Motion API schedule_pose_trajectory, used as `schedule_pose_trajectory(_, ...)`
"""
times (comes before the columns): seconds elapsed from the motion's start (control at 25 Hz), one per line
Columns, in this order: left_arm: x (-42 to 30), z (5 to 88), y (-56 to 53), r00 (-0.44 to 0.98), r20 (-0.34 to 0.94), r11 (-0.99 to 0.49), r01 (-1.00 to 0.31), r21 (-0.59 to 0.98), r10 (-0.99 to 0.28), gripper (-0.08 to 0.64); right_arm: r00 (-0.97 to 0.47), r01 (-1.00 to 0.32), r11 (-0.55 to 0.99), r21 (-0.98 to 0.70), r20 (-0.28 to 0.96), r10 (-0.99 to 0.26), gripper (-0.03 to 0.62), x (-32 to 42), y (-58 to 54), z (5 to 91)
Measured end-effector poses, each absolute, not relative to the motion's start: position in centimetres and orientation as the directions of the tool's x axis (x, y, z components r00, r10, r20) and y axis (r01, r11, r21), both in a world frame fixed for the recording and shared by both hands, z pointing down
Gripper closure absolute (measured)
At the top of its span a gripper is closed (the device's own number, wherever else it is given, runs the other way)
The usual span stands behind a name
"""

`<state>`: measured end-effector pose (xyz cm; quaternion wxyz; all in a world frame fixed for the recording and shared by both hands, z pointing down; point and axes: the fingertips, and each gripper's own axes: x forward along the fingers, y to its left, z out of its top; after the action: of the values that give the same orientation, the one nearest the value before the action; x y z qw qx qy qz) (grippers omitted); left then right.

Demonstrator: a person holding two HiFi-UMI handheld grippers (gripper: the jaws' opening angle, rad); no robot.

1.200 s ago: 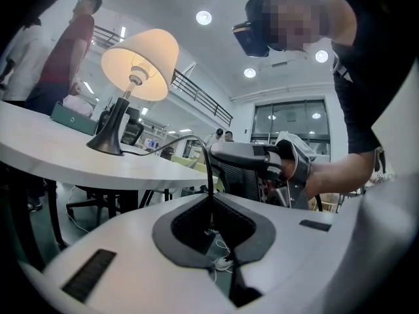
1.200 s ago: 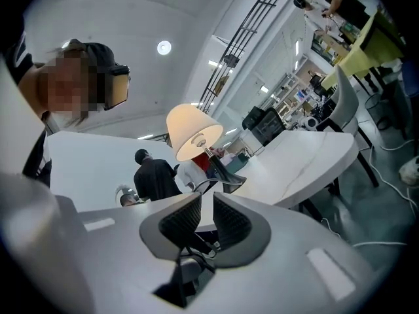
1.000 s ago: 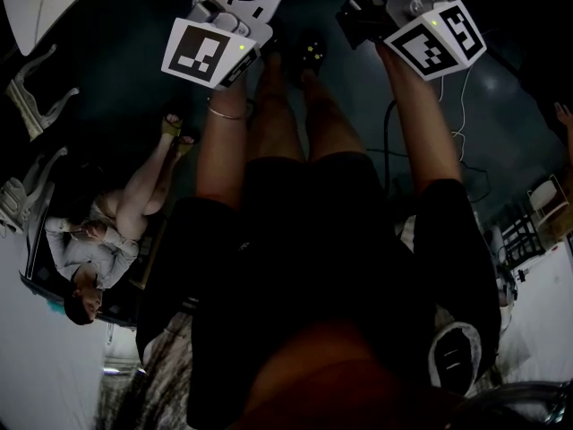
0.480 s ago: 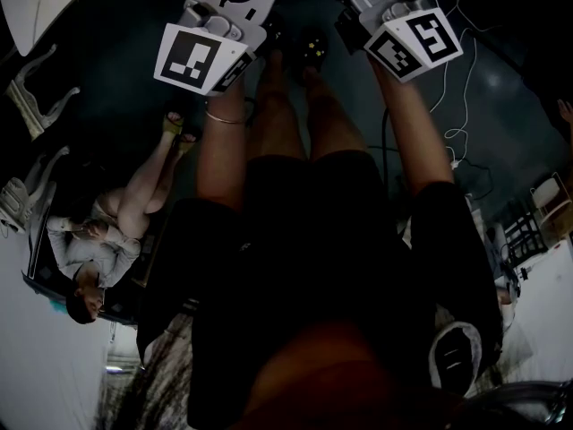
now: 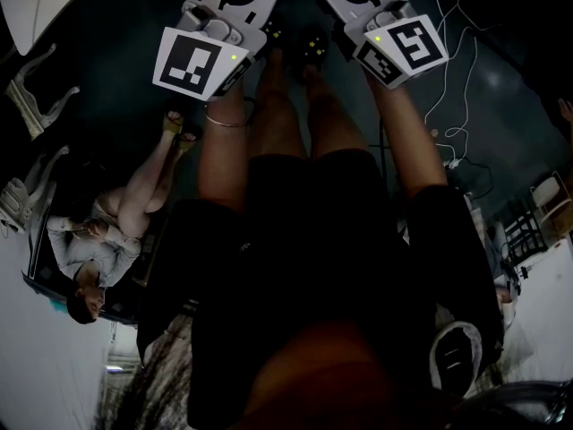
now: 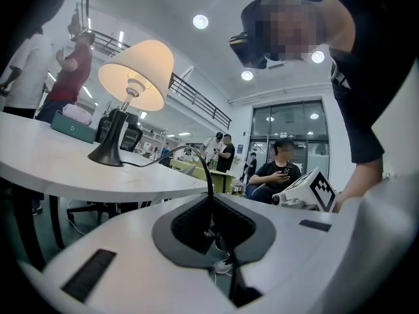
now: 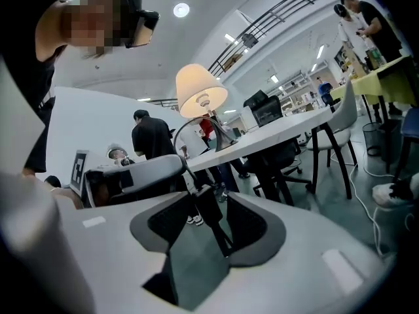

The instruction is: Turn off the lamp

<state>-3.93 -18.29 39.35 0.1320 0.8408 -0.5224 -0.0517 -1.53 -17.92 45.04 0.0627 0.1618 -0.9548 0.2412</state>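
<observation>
One lit lamp with a cream fabric shade and black base [image 6: 136,74], one white tabletop [image 6: 59,165], one thin black cord [image 6: 209,178].

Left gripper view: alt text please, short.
A lit lamp with a cream shade stands on a white table; its black cord arcs down into the left gripper, whose jaws are closed on it. A person sits beyond.
</observation>
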Motion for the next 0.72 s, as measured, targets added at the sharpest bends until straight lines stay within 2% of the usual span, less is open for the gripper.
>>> schedule_pose_trajectory(0.56, -2.5, 38.7, -18.1, 0.484, 0.026, -0.456, -0.839, 0.296, -0.875, 0.537, -0.928, -0.372, 0.794, -0.48, 0.194, -0.318, 0.44, -2.5, -18.3, 45.4)
schedule_pose_trajectory(0.72, -2.6, 38.7, -18.3, 0.478, 0.021, -0.45, -0.841, 0.299, -0.878, 0.537, -0.928, -0.372, 0.783, -0.498, 0.184, -0.324, 0.491, -2.3, -18.4, 45.4)
